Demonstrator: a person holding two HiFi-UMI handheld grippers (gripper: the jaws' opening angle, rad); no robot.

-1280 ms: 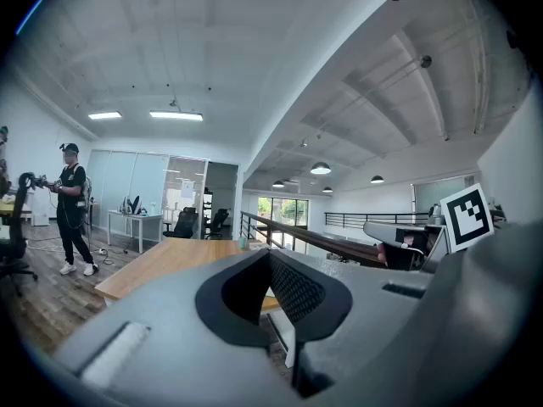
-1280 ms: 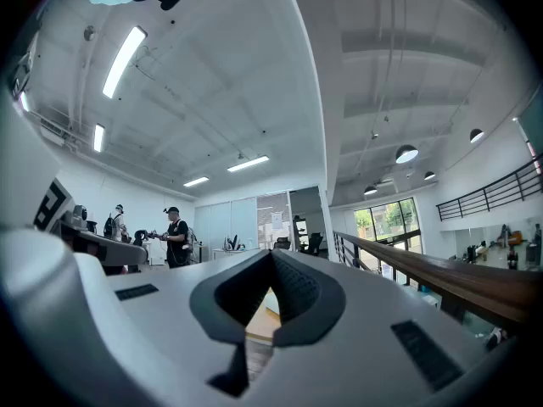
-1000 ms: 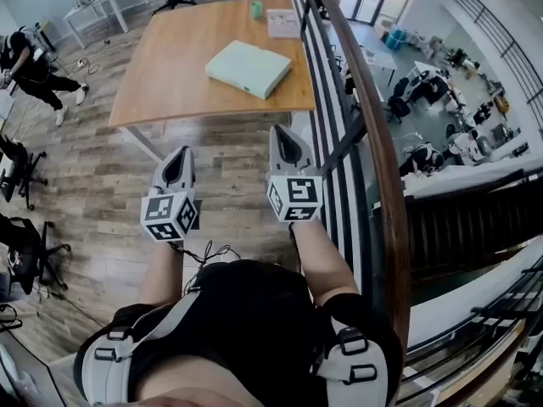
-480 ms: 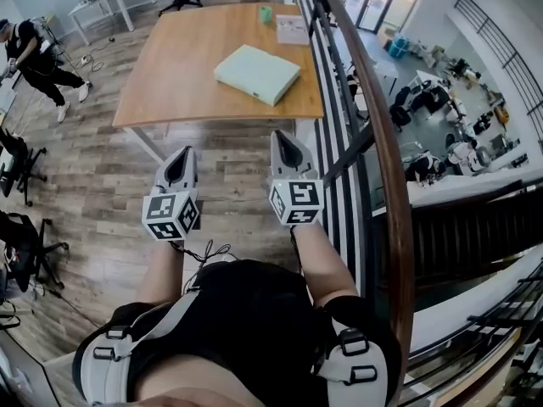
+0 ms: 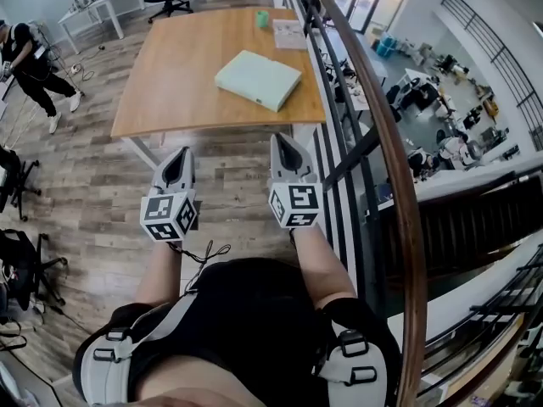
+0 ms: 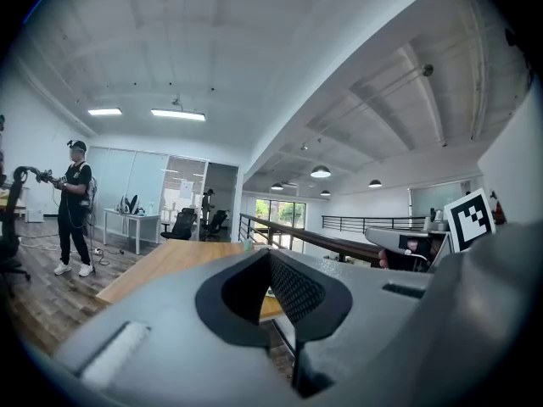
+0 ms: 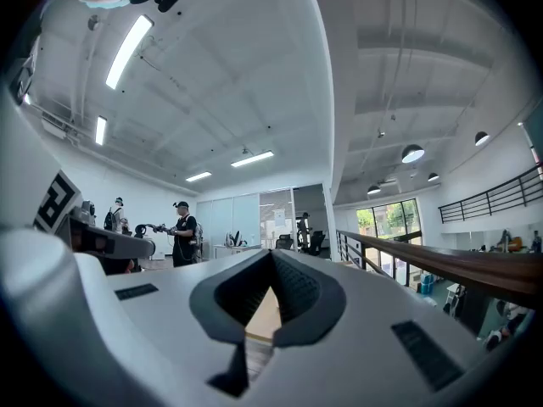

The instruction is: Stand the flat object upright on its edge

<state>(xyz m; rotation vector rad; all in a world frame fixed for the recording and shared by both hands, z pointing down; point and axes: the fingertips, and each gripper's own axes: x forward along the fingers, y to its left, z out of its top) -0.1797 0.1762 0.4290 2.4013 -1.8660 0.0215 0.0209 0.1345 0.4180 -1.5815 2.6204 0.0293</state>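
Observation:
A pale green flat box lies flat on the wooden table, near its right side. Both grippers are held side by side over the floor, short of the table's near edge. My left gripper is shut with nothing between its jaws. My right gripper is also shut and empty, closer to the railing. In the left gripper view the closed jaw tips point at the table. The right gripper view shows its closed tips the same way. The box is not visible in either gripper view.
A small green cup and a printed sheet sit at the table's far end. A wooden-topped railing runs along the right, with a drop beyond. A person stands far left, near office chairs.
The table and box have drifted slightly lower and nearer in the head view as the person moves forward. Both grippers stay shut in the same pose.

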